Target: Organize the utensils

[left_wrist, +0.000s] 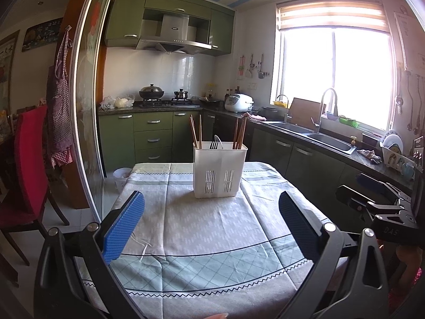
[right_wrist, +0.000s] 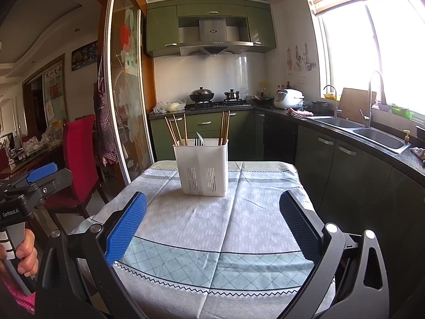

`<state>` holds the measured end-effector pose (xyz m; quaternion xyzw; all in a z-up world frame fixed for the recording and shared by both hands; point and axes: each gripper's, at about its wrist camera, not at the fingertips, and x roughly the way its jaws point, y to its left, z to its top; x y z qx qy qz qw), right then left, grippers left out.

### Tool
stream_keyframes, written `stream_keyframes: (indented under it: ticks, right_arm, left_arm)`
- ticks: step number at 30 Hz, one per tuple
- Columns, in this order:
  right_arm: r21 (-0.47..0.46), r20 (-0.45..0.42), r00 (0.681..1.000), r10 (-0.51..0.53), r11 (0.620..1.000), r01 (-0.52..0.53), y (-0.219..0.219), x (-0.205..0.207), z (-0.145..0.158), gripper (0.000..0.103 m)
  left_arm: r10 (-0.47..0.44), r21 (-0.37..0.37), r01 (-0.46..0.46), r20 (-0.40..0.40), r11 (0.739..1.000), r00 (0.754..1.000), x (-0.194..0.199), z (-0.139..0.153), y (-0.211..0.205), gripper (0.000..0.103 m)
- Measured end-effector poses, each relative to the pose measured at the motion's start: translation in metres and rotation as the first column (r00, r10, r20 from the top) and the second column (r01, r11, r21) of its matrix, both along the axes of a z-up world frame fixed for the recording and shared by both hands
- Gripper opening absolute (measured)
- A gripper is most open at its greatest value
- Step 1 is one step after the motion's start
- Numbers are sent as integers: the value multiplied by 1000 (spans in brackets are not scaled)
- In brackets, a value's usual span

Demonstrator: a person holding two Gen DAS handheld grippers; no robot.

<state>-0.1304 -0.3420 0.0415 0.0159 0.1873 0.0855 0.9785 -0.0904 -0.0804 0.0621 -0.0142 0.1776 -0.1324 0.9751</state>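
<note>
Two grippers are in your hands, both held above the near edge of the table and both spread wide with nothing between their blue pads. Your left gripper (left_wrist: 211, 222) points straight down the tablecloth (left_wrist: 207, 228); your right gripper (right_wrist: 212, 223) does the same from just beside it, and each shows at the edge of the other's view.

Going left to right, a red chair (right_wrist: 79, 159) stands beside the table, near the glass sliding door (right_wrist: 124, 101). On the far half of the cloth the white utensil caddy (left_wrist: 220, 171) stands upright, well apart from both grippers. Its left compartment holds wooden chopsticks (left_wrist: 195, 132) leaning left, the middle one holds a fork (left_wrist: 213, 145) with a pale spoon (left_wrist: 218, 141) behind it, and the right one holds darker chopsticks (left_wrist: 239, 133). Further right, the double sink (right_wrist: 369, 131) sits in the dark counter under the window.
</note>
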Motion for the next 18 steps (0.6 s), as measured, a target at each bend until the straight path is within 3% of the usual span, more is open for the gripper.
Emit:
stream_keyframes:
  ticks: [18]
  right_arm:
    - [1,-2,1000,0,1000,0,0,2,-1,98]
  left_arm:
    - [13,24,-13,26,1000,1000,0,4,-3,96]
